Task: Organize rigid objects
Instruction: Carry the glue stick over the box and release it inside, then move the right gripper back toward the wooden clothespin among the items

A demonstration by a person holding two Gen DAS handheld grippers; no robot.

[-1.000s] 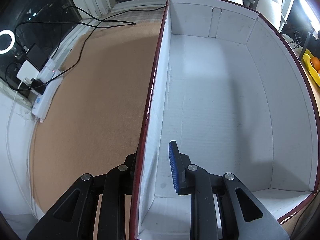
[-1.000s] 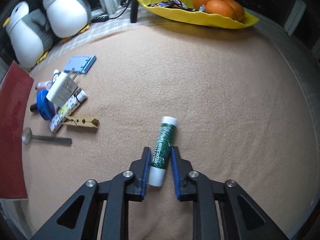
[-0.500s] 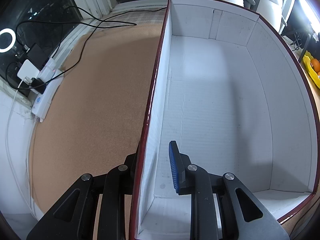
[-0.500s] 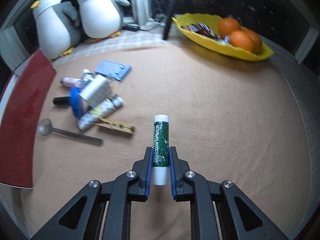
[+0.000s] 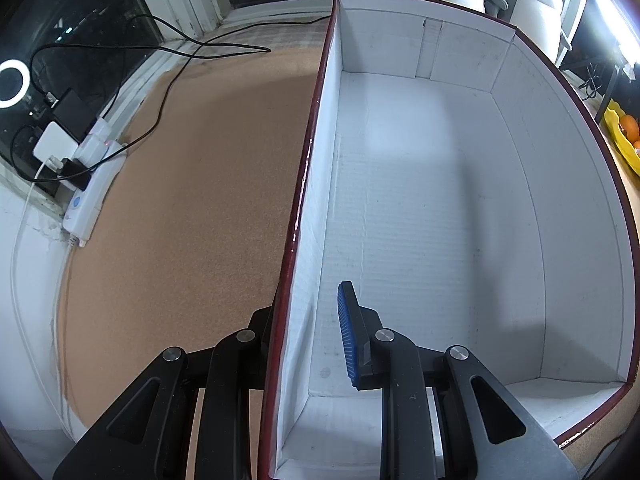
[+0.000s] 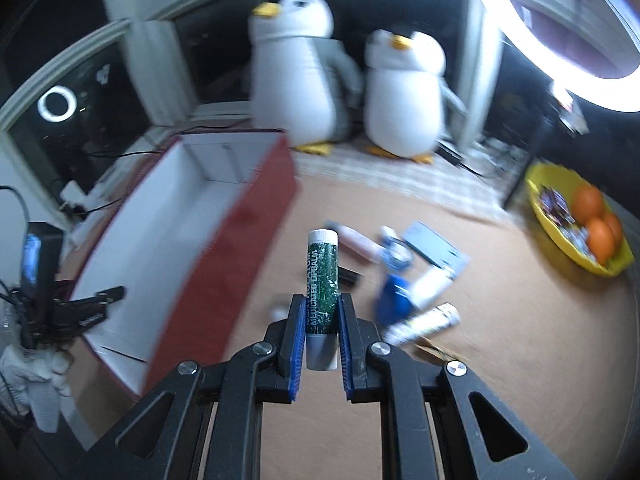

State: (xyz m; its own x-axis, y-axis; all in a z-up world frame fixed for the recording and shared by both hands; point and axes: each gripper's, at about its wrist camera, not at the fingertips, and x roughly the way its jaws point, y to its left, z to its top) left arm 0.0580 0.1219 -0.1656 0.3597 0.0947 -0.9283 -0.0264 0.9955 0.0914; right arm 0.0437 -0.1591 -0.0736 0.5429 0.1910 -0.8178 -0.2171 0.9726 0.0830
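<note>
Right gripper (image 6: pixel 320 334): jaws drawn in close, blue pads pressed on both sides of the lip balm tube (image 6: pixel 322 280); no gap showed between pad and tube.
Grip point: lower half of the tube, just above its pale base; white cap and most of the green label stood clear beyond the pads.
Lip balm tube, place: held off the tan table cover (image 6: pixel 500 340), pointing away from the camera, beside the red box (image 6: pixel 224 264) and not yet over its opening.
Lip balm tube, handling (judged): light, stiff plastic, smooth and round, so liable to roll or pivot in a pinch; not fragile; a hold across the barrel near mid-length looked soundest.
Left gripper (image 5: pixel 312 344): jaws straddled the box's near long wall, one finger outside, the blue-padded finger (image 5: pixel 347 332) inside; the inner pad stood visibly off the wall, and the outer pad was hidden behind it.
Red box, interior: white card lining, nothing seen lying in it.
Items on the cover: a small heap (image 6: pixel 404 280) of tubes, a blue piece and a card, just beyond the held tube.
Background: two penguin toys (image 6: pixel 296 68); yellow dish (image 6: pixel 576 256) with oranges.
</note>
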